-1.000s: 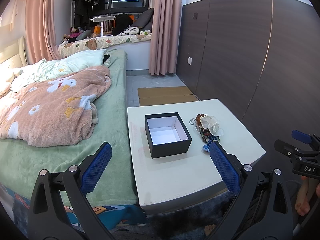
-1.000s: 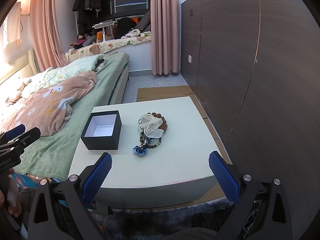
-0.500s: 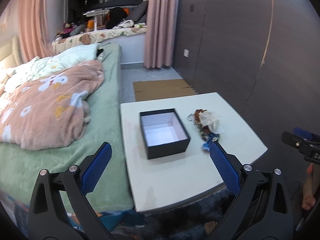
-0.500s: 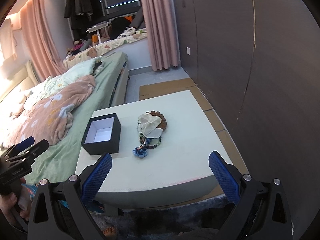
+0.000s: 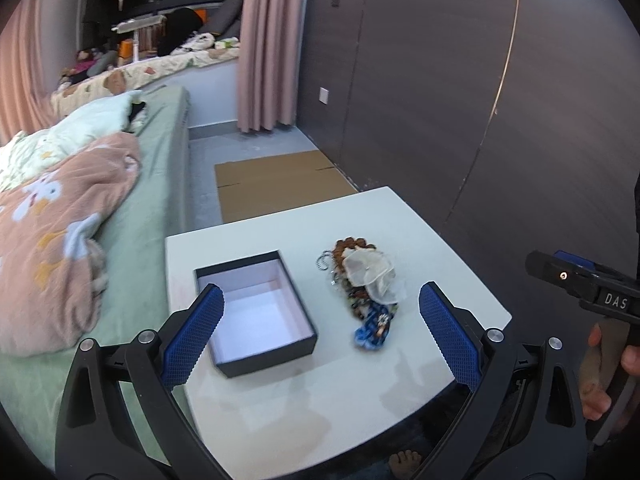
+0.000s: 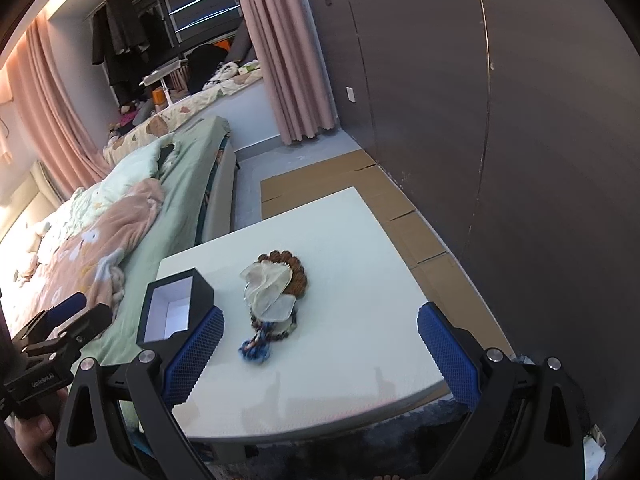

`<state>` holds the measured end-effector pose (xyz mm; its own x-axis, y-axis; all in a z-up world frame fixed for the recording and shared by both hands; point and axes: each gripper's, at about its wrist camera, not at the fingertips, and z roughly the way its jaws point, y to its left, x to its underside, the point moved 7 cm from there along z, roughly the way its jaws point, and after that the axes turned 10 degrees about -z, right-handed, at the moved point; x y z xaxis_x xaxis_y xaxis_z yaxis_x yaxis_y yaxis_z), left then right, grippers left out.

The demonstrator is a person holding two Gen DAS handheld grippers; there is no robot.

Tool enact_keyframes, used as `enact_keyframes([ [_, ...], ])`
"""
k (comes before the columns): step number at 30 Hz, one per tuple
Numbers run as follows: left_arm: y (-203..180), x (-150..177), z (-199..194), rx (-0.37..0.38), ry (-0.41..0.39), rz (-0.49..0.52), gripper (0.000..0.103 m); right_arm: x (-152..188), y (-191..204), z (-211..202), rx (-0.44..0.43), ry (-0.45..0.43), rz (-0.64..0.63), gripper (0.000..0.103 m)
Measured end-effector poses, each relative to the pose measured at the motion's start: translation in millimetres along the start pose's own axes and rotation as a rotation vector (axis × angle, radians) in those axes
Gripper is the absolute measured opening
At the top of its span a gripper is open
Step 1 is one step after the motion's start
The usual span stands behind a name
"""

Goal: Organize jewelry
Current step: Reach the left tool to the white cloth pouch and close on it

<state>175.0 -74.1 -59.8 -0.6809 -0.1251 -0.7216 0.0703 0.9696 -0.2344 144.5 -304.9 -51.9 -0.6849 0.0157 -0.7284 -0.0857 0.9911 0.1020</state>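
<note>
Both grippers hover spread wide above the near edge of the table, holding nothing. Left gripper frames the box and the jewelry between its blue pads; right gripper frames mostly the jewelry, with its left pad overlapping the box's near corner in the picture.

From the left wrist view the box is seen from above: black outside, pale inside, with no lid on it and nothing in it. The right wrist view shows it more from the side, so only part of the floor inside is visible. The jewelry lies in one heap just right of the box, apart from it: brown beads, a sheer whitish pouch on top, and a blue tassel at the near end. A thin silvery chain shows at the heap's left edge in the left view only; it is blurred, so that may be a clasp instead.

Only the left view shows a bare foot under the table edge and fingers on the right gripper's handle. Only the right view shows cardboard running along the dark wall.
</note>
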Motion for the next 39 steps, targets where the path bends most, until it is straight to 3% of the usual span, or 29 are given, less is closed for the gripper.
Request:
enact_keyframes([
  [10, -39, -5, 59, 0.058, 0.102, 0.07, 0.097, 4, -37, 41, 0.029, 0.04, 0.117, 0.095],
  [16, -55, 2, 98, 0.071, 0.192, 0.101, 0.084, 14, -58, 61, 0.021, 0.057, 0.207, 0.095],
  [23, -66, 16, 135, 0.087, 0.258, 0.129, 0.082, 28, -70, 84, 0.006, 0.121, 0.286, 0.095],
  [26, -67, 28, 152, 0.078, 0.287, 0.141, 0.07, 31, -65, 96, -0.022, 0.151, 0.285, 0.095],
  [28, -66, 34, 164, 0.066, 0.319, 0.151, 0.043, 31, -60, 100, -0.037, 0.155, 0.273, 0.095],
  [29, -65, 39, 170, 0.063, 0.345, 0.153, 0.035, 30, -56, 101, -0.042, 0.154, 0.265, 0.095],
  [30, -63, 41, 174, 0.047, 0.355, 0.153, 0.016, 30, -53, 103, -0.042, 0.157, 0.256, 0.095],
  [31, -59, 41, 176, 0.043, 0.359, 0.136, 0.004, 31, -53, 103, -0.041, 0.158, 0.251, 0.095],
  [35, -48, 30, 159, 0.094, 0.334, 0.055, 0.003, 35, -44, 108, -0.06, 0.173, 0.248, 0.092],
  [39, -34, 18, 135, 0.122, 0.287, 0.003, 0.003, 37, -22, 113, -0.137, 0.182, 0.236, 0.085],
])
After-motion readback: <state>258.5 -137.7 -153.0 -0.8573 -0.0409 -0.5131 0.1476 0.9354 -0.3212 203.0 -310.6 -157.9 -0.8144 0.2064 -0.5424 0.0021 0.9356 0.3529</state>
